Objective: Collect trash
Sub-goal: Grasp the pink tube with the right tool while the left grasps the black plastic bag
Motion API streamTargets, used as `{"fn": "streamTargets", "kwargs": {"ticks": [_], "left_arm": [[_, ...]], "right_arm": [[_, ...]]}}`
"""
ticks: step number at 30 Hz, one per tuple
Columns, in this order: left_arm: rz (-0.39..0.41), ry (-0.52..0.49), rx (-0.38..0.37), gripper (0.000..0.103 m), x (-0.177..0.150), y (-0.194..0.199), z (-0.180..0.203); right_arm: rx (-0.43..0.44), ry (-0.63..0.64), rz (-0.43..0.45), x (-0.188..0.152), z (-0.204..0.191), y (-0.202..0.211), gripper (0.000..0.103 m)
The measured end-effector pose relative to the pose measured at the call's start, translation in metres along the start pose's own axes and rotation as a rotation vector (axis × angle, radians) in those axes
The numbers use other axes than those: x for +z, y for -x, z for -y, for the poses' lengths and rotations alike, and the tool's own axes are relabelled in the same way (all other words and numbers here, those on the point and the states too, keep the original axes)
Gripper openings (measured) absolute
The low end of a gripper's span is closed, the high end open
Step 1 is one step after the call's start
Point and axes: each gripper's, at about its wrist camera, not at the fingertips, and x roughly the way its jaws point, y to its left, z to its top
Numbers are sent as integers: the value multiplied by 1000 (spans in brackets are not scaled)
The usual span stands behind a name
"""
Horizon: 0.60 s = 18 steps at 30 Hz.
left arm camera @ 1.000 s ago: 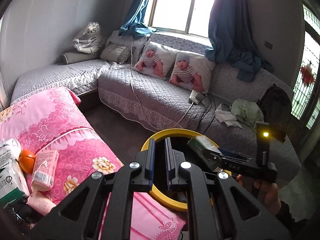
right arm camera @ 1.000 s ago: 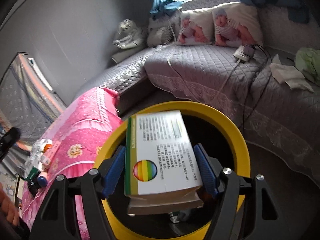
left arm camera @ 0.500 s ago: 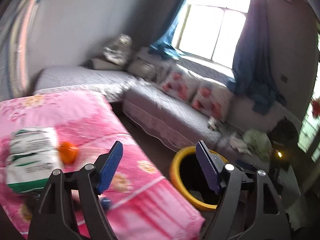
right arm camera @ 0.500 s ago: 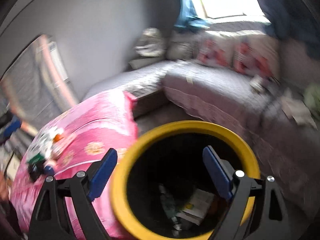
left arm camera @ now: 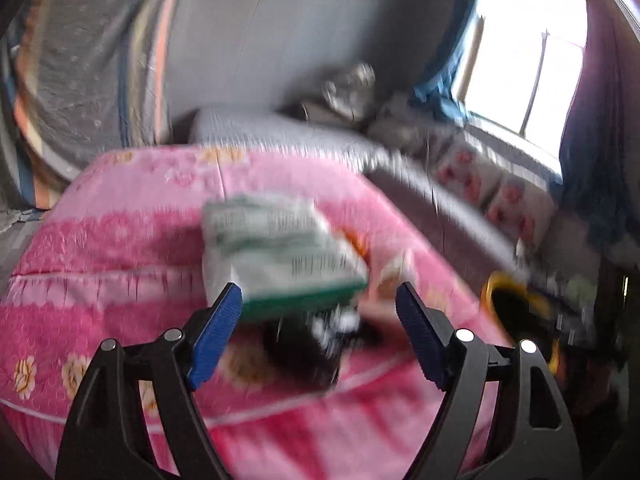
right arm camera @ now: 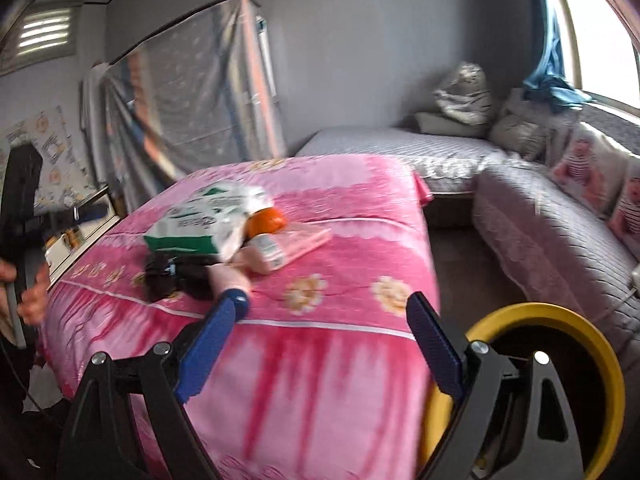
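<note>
A pile of trash lies on the pink floral cover [right arm camera: 320, 280]: a white and green bag [right arm camera: 200, 220], an orange [right arm camera: 267, 219], a pink tube [right arm camera: 260, 254], a flat pink packet [right arm camera: 306, 240] and a black object [right arm camera: 176, 276]. My right gripper [right arm camera: 330, 324] is open and empty, in front of the pile. The yellow-rimmed bin [right arm camera: 560, 320] stands at its lower right. My left gripper [left arm camera: 320, 320] is open and empty, right in front of the white and green bag [left arm camera: 276, 248], which is blurred. The bin [left arm camera: 516, 304] shows at the right.
A grey quilted corner sofa [right arm camera: 540, 216] with baby-print cushions [right arm camera: 580, 168] runs behind and right. A covered cabinet [right arm camera: 192, 112] stands against the back wall. The person's hand [right arm camera: 32, 292] is at the far left.
The right gripper opened and dropped the rainbow-print box into the bin, then swung left toward the pink cover. The left gripper opened and swung left to the trash pile.
</note>
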Motion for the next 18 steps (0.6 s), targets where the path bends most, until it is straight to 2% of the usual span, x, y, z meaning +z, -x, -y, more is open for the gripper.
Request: {"fn": "streamTargets", "kwargs": {"ticks": [3,6,13,16,18], "left_arm": [[-94,-61,-12,75,-25,-15,4],[-155,-39,-45,74,-37,-33,2],[-209,-11,-36,68,-36,-73,-4],[-230,-4,-13,58,-34,-87,-4],[-250,9,9,43,-34,-96,-9]], "right_arm": [[36,-10,-13,2,-9,-10,84],[58,-22,-22,2,-13,-13,84],[69,-22,-30,0,-13,-5,84],[82,-27,-29,-2,-9,-2,84],[88,-15,-26,-3,-11,-1,84]]}}
